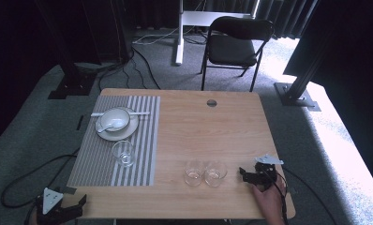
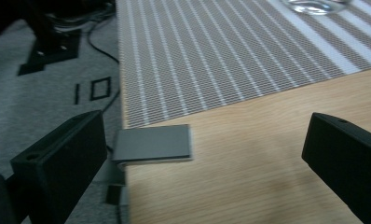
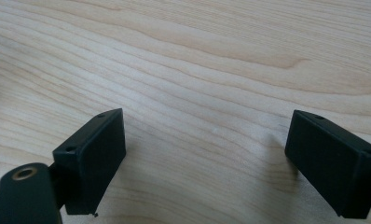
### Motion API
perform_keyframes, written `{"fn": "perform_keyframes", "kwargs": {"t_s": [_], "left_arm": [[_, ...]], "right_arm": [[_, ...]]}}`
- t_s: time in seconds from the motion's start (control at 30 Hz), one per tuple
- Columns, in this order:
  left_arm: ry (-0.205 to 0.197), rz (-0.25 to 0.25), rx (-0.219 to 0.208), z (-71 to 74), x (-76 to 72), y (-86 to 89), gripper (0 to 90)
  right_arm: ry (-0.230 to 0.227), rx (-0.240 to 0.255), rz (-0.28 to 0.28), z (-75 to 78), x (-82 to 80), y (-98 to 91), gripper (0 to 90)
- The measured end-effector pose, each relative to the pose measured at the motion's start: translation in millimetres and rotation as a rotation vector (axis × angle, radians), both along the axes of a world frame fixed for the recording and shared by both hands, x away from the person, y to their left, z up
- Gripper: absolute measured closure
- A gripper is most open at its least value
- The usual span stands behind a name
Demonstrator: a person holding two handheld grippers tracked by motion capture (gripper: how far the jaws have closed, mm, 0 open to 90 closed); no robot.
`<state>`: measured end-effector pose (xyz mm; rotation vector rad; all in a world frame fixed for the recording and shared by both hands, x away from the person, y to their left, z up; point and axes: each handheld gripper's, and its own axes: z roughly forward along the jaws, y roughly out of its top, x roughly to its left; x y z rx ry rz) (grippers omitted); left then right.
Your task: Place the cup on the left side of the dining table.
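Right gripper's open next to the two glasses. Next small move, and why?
Probably ease the right gripper left toward the nearer glass. It sits open and empty over bare table, just right of that glass, which stands beside a second glass. The left gripper waits open at the table's near left corner, far from both.
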<state>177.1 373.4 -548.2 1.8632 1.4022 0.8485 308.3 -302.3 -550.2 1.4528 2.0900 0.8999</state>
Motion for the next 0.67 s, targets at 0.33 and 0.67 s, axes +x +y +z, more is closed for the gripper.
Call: {"fn": "perform_keyframes", "kwargs": {"t_s": [0.33,0.67], "left_arm": [[-0.001,0.052,-0.008,-1.0,-2.8,8.4,0.4],[-0.006,0.090,-0.031,-0.9,-3.6,13.2,4.5]], "right_arm": [[0.000,0.000,0.000,0.0,0.0,0.0,11.7],[0.000,0.000,0.000,0.0,0.0,0.0,11.7]]}}
